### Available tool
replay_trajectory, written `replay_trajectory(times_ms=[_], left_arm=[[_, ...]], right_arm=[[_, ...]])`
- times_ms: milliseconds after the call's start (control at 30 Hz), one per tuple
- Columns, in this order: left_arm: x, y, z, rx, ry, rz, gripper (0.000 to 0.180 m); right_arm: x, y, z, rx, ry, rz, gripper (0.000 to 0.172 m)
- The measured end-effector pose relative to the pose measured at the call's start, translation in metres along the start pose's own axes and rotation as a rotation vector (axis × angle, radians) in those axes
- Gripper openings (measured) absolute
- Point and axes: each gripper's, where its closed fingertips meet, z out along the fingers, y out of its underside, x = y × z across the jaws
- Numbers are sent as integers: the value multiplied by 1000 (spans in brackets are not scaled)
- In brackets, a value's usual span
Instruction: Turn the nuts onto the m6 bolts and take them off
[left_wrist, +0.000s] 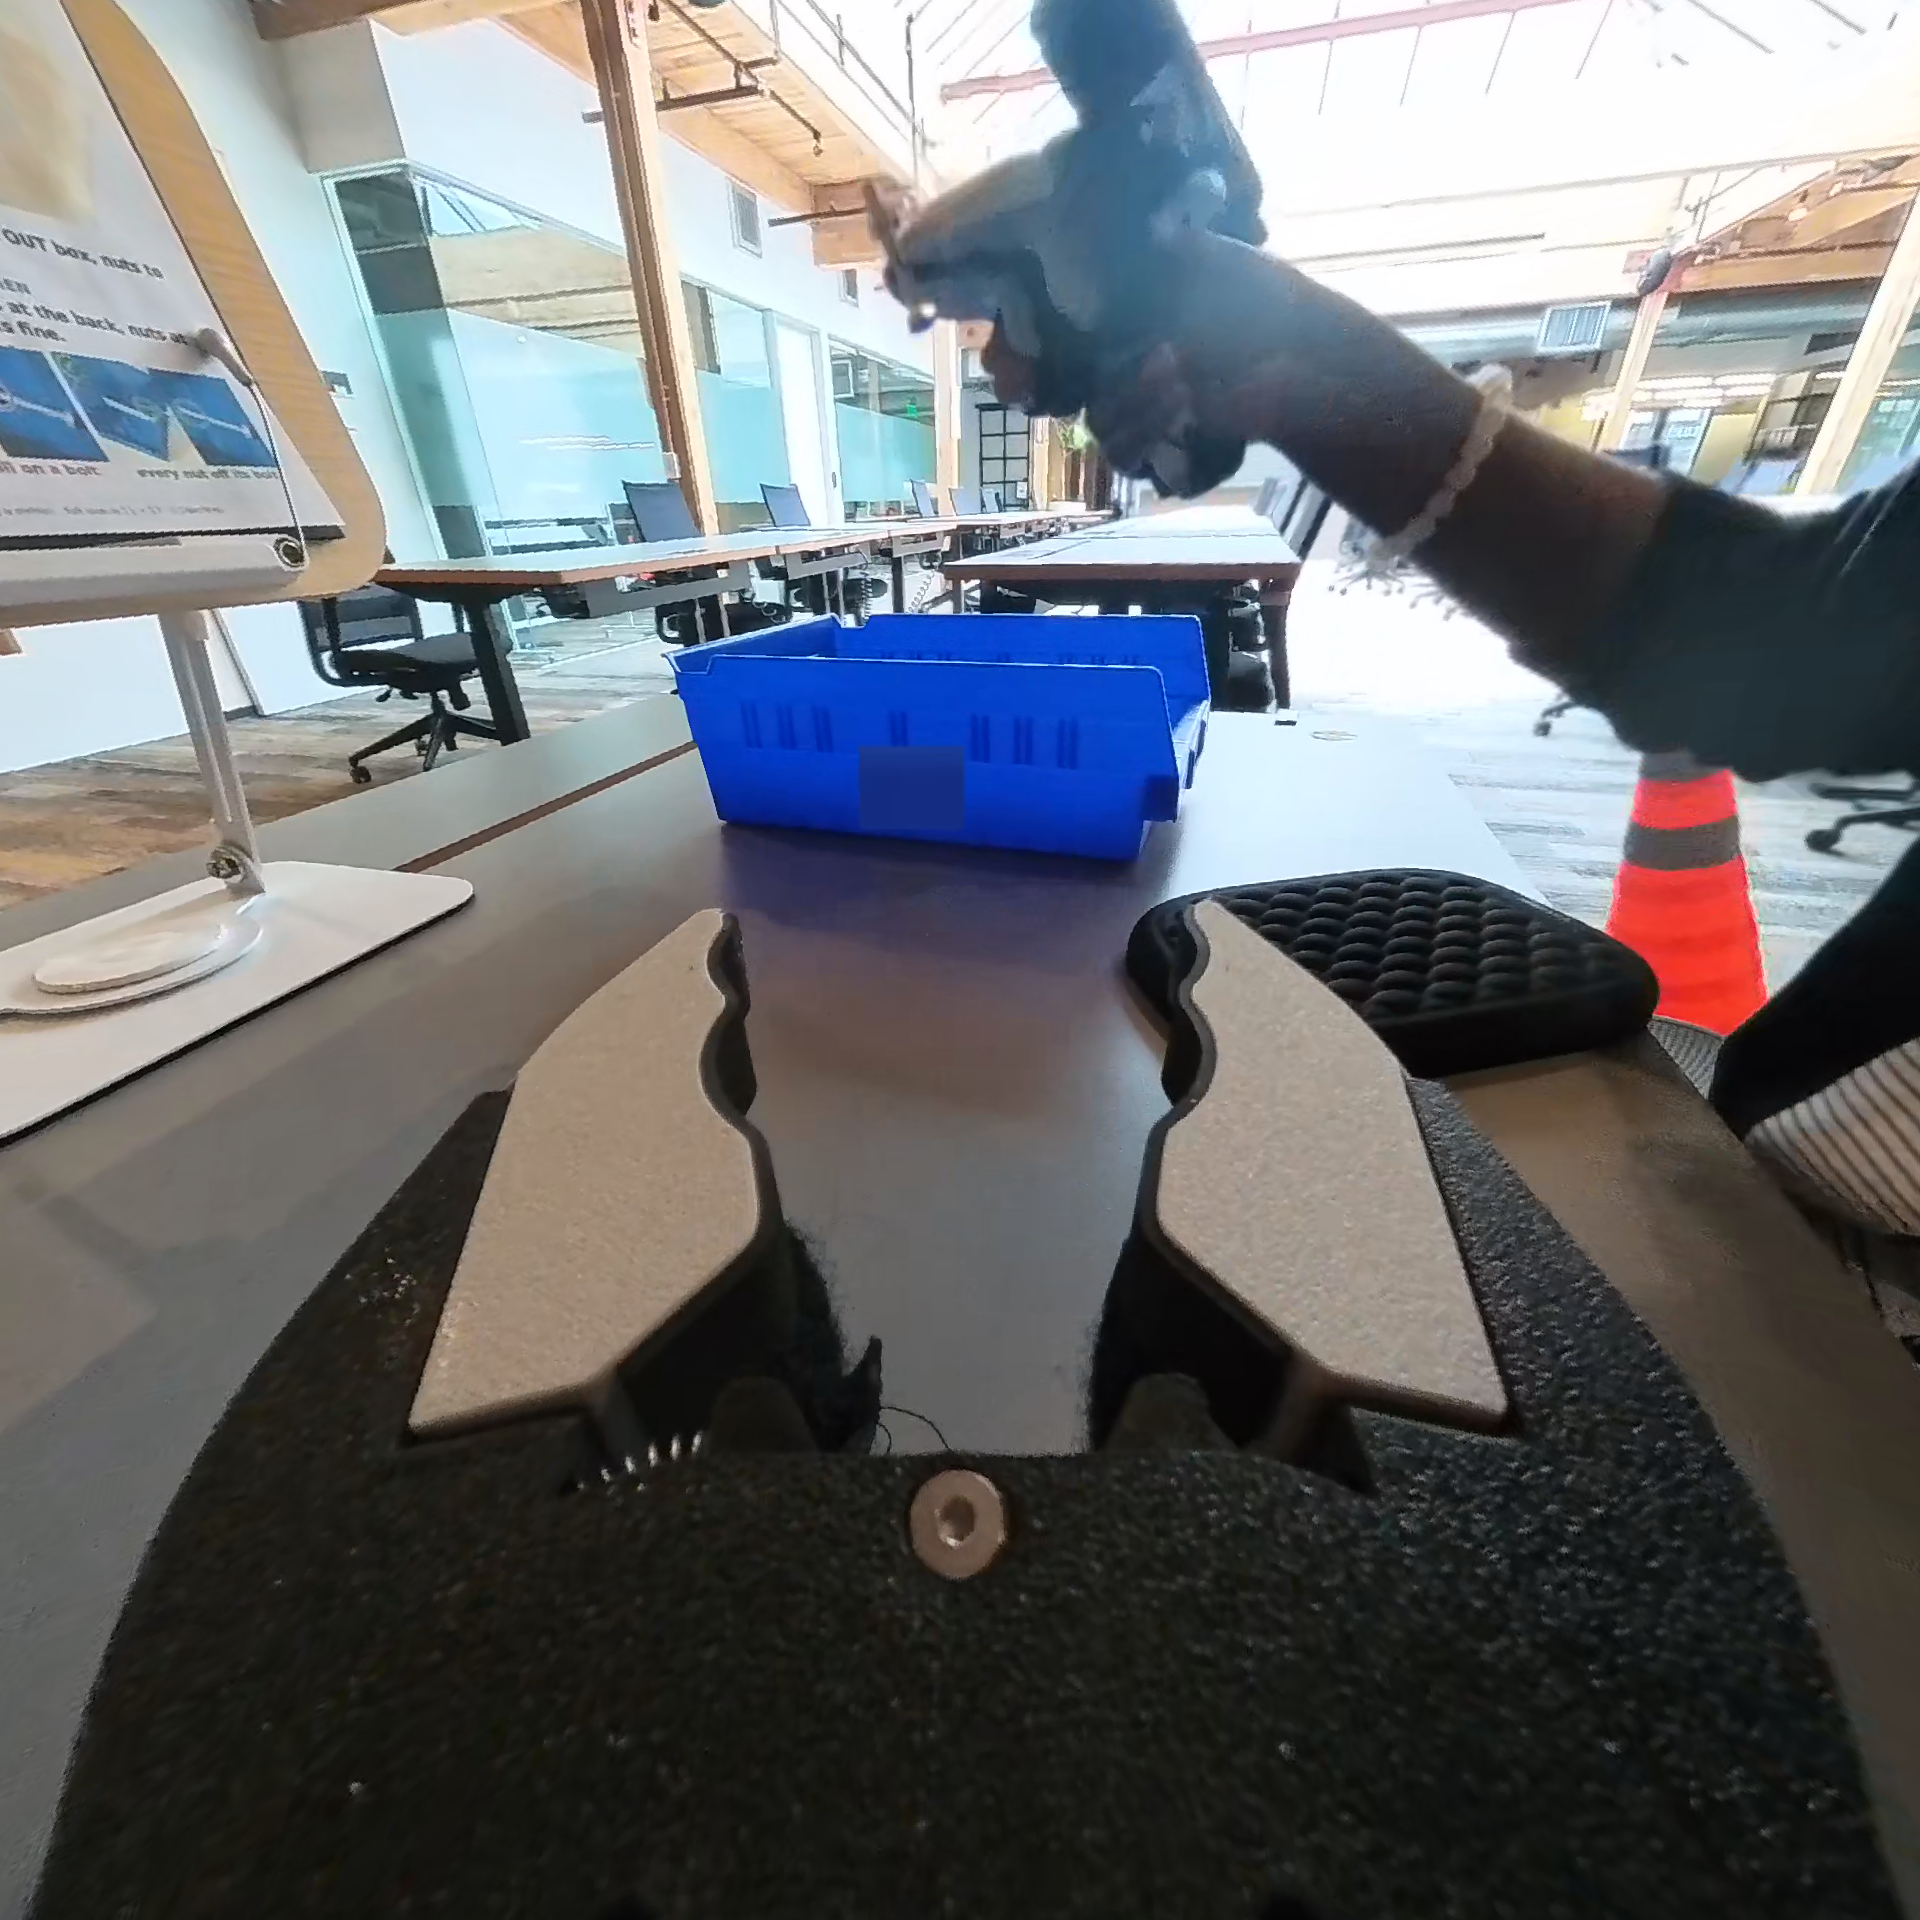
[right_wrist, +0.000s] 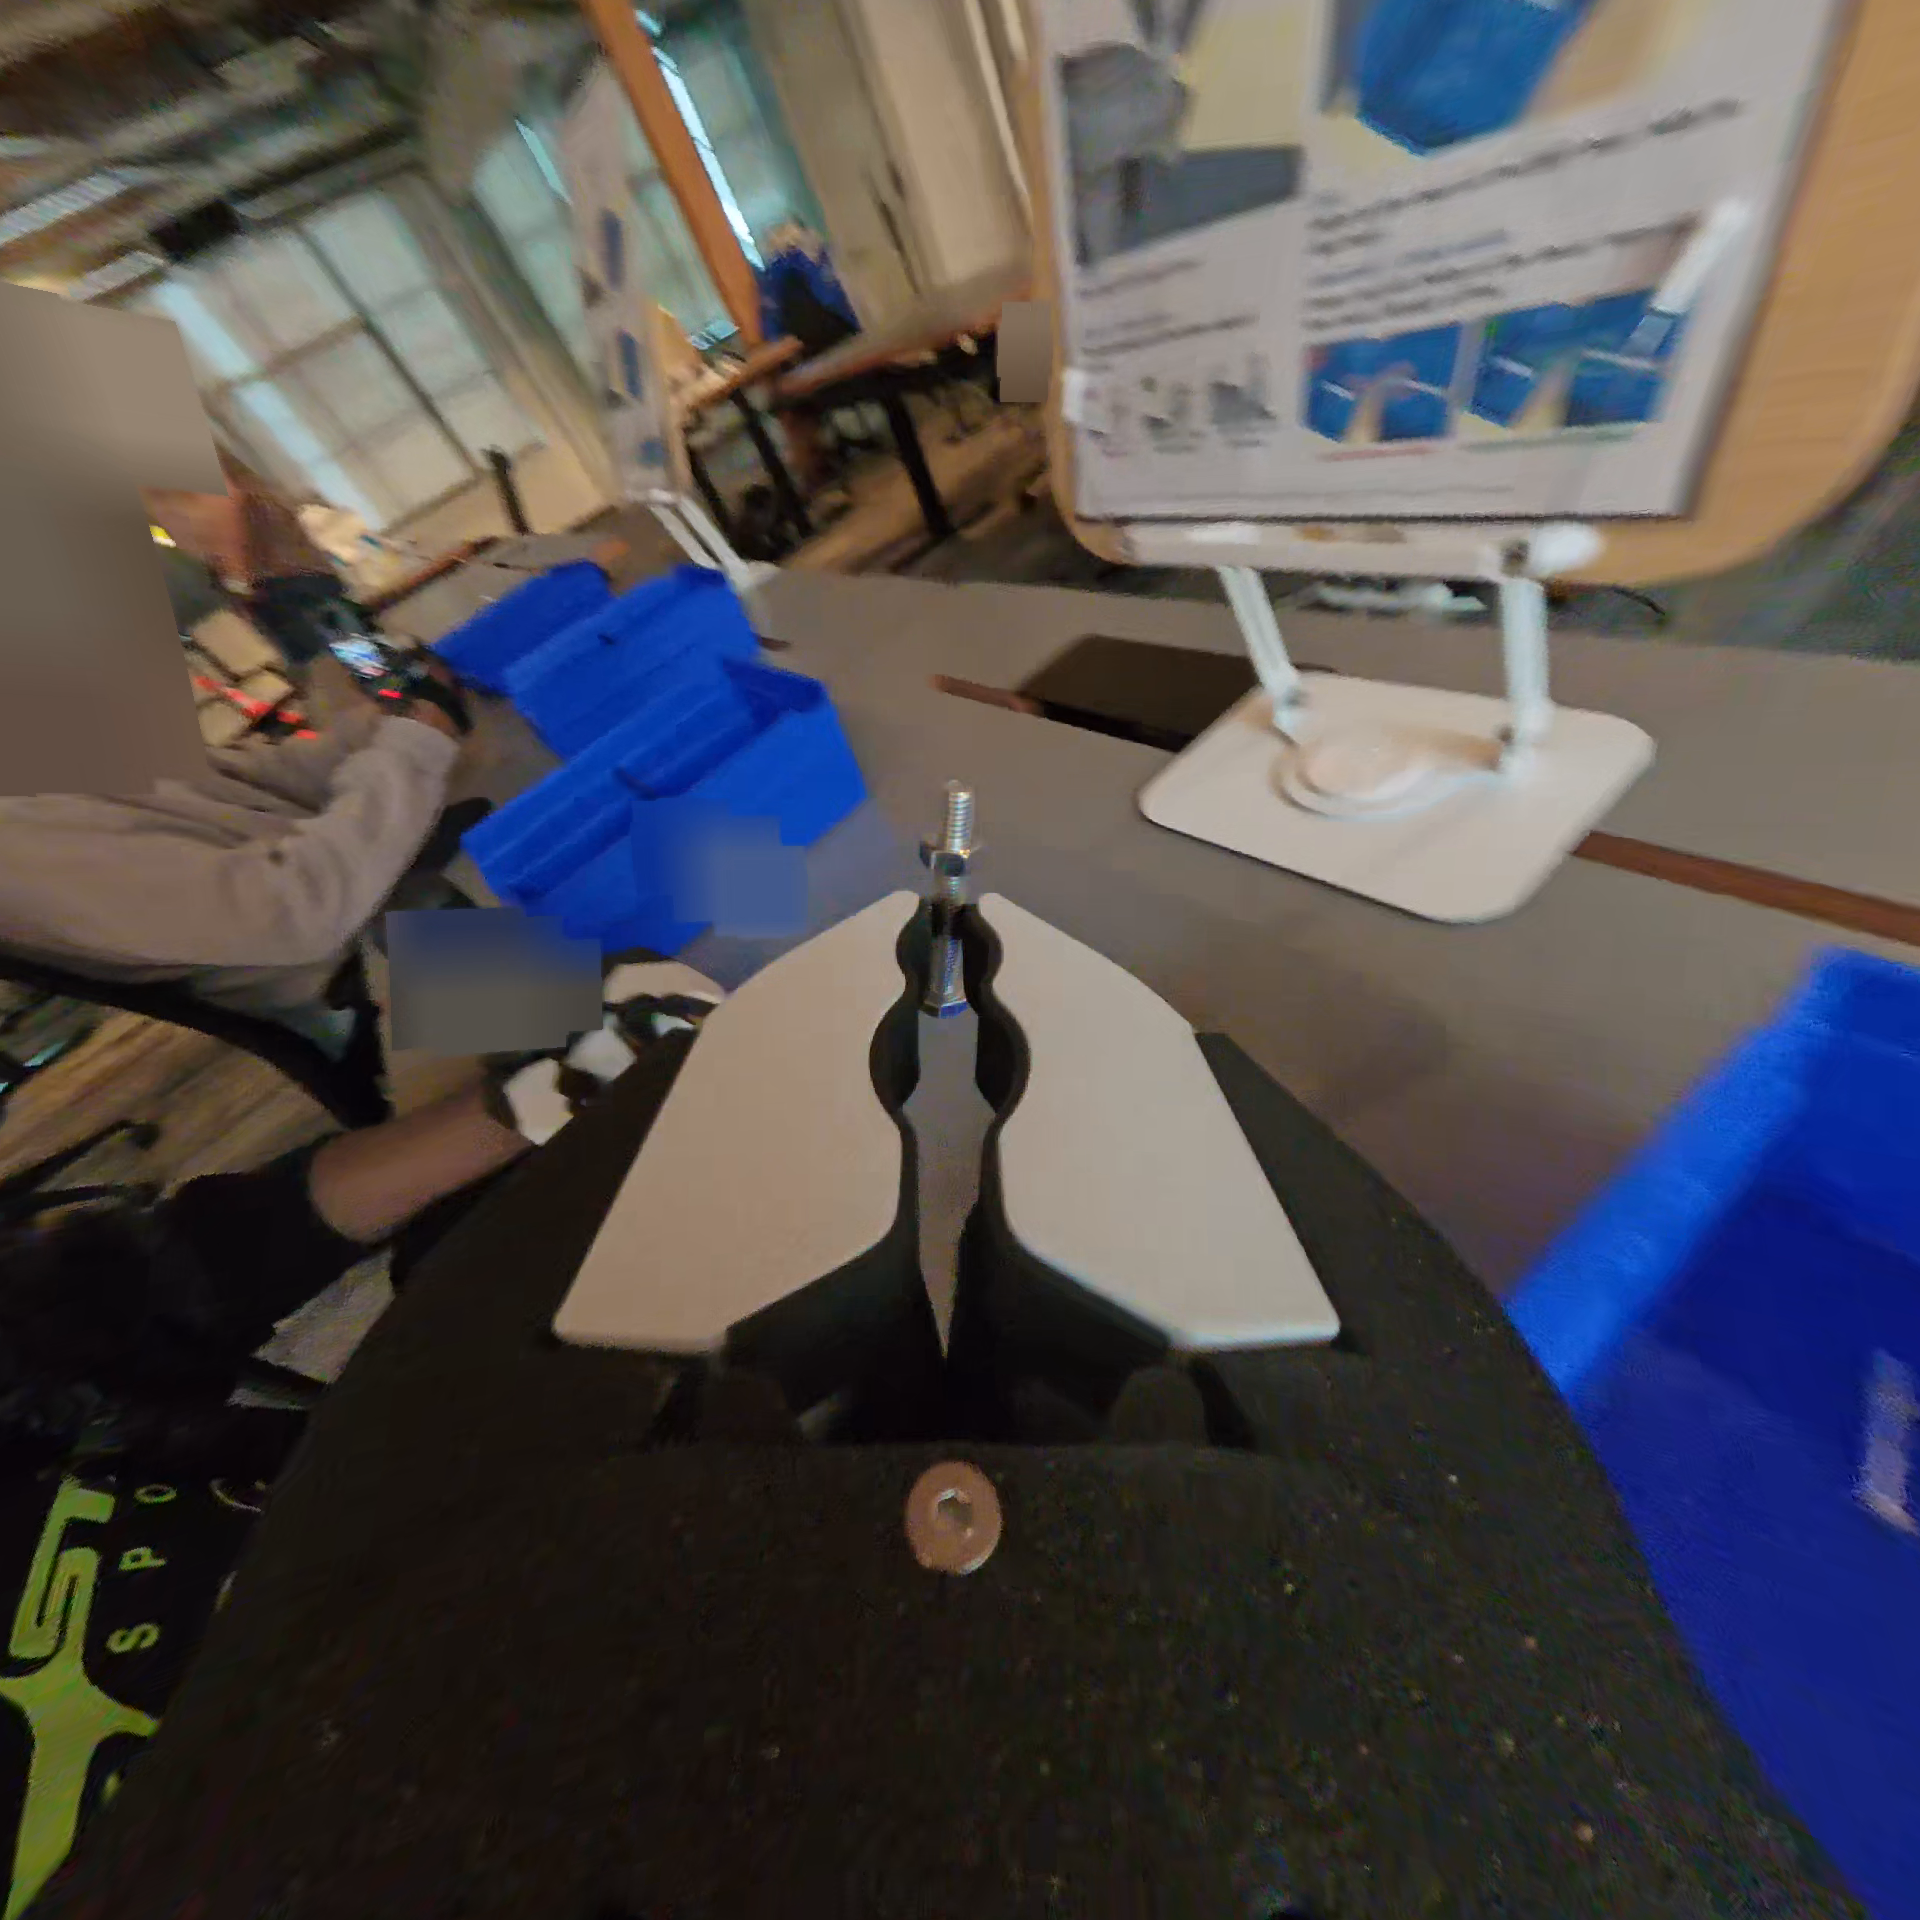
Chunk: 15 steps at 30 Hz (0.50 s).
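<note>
The dark table (left_wrist: 582, 997) carries a blue bin (left_wrist: 935, 748) straight ahead of the left gripper (left_wrist: 961, 997), a white stand base (left_wrist: 343, 914) to its left, and a black textured pad (left_wrist: 1455, 956) to its right.

The left gripper sits low over the table with its jaws spread wide and nothing between them.

The right gripper (right_wrist: 949, 935) is raised well above and beyond the left one, held in a gloved hand (left_wrist: 1174, 343). Its fingers (right_wrist: 1091, 1091) are nearly closed, with the pads pressed on an m6 bolt (right_wrist: 948, 935).

The bolt's long axis runs forward along the fingers: the head sits back in the pad recess and the threaded end projects past the tips. A nut (right_wrist: 945, 858) rides on the exposed thread just beyond the tips.

Judgement: the empty left gripper is the working tool. Its approach runs upward and away, ending square across the bolt axis to take the nut.
</note>
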Motion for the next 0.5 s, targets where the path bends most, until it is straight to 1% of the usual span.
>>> replay_trajectory(times_ms=[133, 300, 433, 500], left_arm=[[-1, 0, 0, -1, -6, 1, 77], [-1, 1, 0, -8, -10, 9, 77], [0, 1, 0, -11, -5, 13, 77], [0, 1, 0, -13, -3, 14, 77]], right_arm=[[55, 3, -32, -142, 188, 48, 5], [111, 16, -62, -337, 373, 88, 5], [153, 35, -80, -509, 526, 101, 5], [170, 49, -85, -597, 577, 120, 5]])
